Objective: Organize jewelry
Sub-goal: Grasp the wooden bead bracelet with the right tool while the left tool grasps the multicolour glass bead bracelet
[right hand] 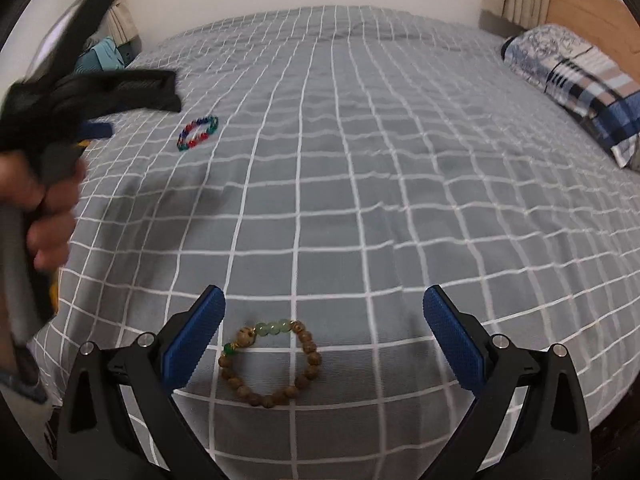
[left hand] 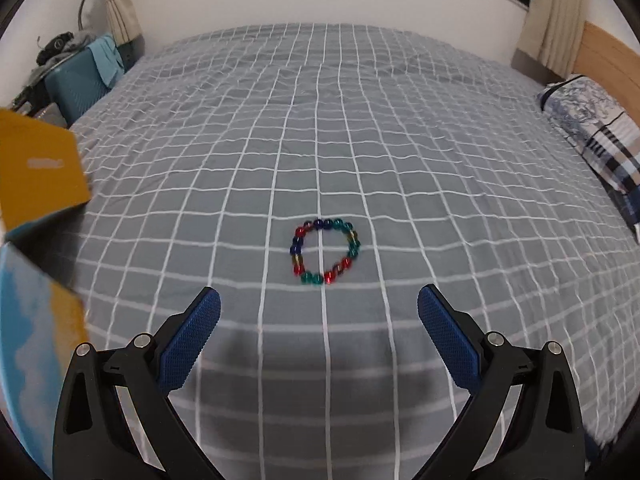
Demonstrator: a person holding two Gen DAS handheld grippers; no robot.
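Left gripper (left hand: 319, 300): fingers spread, multicoloured bead bracelet (left hand: 324, 251) just ahead on checked bed (left hand: 400, 140). Right gripper (right hand: 324, 300): fingers spread around wooden bead bracelet (right hand: 270, 362), near bed's front edge.

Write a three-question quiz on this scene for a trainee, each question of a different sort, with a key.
1. True or false: the left gripper is shut on the colourful bead bracelet.
2. Which bracelet lies between the open jaws of the right gripper?
A. the colourful bead bracelet
B. the brown wooden bead bracelet
C. neither
3. Fill in: both bracelets lie on the grey ____ bedspread.

Key
1. False: its jaws stand open and the bracelet lies flat ahead of them, untouched.
2. B
3. checked
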